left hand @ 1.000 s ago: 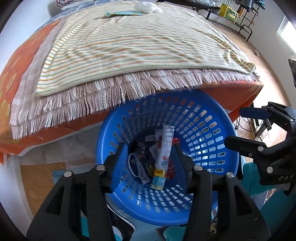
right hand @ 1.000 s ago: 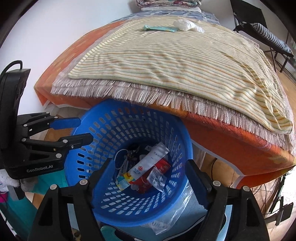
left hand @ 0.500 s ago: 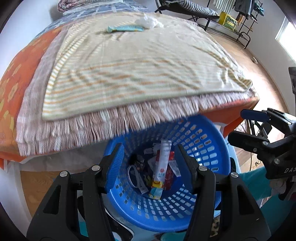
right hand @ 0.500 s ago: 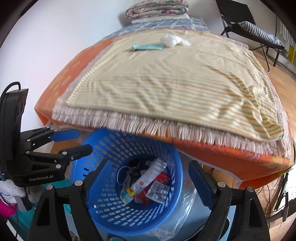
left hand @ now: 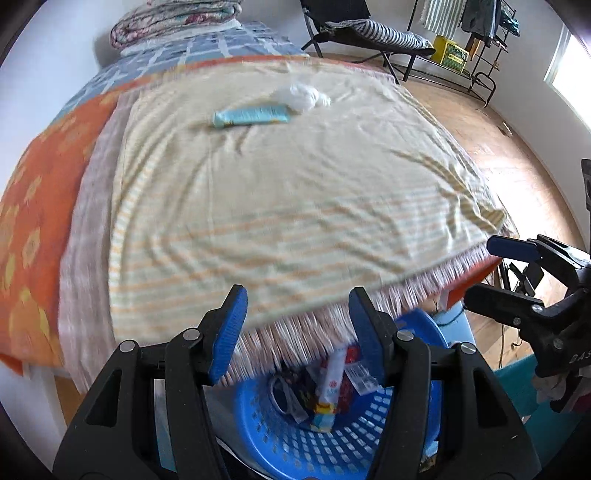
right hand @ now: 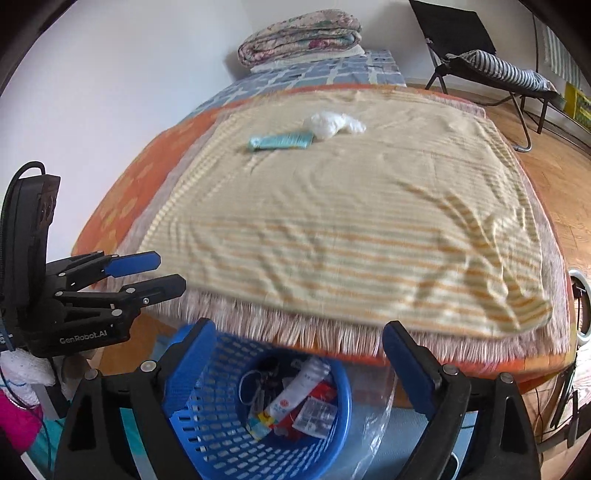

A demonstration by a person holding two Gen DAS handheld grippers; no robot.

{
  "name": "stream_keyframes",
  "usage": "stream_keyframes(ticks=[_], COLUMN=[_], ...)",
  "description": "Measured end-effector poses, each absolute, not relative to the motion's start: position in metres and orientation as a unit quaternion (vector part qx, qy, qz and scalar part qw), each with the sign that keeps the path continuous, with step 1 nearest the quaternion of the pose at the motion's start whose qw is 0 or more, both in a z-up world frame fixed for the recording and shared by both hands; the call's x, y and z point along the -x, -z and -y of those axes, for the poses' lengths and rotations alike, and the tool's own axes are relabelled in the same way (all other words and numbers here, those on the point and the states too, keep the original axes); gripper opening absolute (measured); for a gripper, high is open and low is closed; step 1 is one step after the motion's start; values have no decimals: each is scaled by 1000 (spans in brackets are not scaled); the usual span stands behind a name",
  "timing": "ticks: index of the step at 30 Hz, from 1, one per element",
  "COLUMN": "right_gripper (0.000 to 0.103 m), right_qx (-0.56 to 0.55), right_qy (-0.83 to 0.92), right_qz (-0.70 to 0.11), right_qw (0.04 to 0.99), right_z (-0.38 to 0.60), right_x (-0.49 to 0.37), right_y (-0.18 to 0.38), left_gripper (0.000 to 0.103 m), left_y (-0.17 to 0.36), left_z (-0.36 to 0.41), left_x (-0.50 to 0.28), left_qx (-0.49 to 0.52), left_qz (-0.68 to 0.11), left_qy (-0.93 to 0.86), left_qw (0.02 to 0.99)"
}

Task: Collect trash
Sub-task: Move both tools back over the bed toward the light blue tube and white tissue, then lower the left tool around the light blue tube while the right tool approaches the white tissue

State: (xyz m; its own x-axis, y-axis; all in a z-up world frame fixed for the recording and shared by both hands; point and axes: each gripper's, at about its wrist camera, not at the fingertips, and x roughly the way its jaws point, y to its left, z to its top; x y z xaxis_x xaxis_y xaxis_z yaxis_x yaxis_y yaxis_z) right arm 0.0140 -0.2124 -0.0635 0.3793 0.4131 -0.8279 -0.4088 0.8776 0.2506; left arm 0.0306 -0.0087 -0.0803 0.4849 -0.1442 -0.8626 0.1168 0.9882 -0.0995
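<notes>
- A blanket point(right hand: 351, 221) lies spread on the bed point(right hand: 122, 192), its fringe hanging over the near edge.
- On the blanket's far part lie 2 items: a tube point(right hand: 280, 141) on the left and a crumpled wad point(right hand: 334, 123) touching its right end.
- A folded quilt point(right hand: 301, 35) lies at the bed's far end.
- A basket point(right hand: 221, 435) stands below the near edge, with wrappers point(right hand: 295, 402) in it.
- A chair point(right hand: 480, 62) stands far right of the bed.

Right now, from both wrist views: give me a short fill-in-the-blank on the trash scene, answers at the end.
1. Trash already collected lies in the ____ plastic basket below the bed's edge.
2. On the striped blanket, the teal tube lies beside a crumpled ____ wad.
3. The left gripper and right gripper both have their jaws ____ and hold nothing.

Answers: blue; white; open
</notes>
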Motion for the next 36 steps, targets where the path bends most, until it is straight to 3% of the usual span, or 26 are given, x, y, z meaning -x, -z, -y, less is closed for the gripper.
stream_keyframes(ticks=[22,36], right_gripper=[93,92], right_qx=[-73,-130], right_qy=[-217,-189], right_qz=[-493,-500], right_qw=[839,835], right_z=[205,203], right_x=[-156,-225], right_y=[46,60], left_gripper=[59,59], left_y=[60,100], left_z=[-33,-51], left_x=[-205,-281], left_qx=[74,109], left_qz=[-462,-480], left_qy=[66,61], left_qw=[881,868])
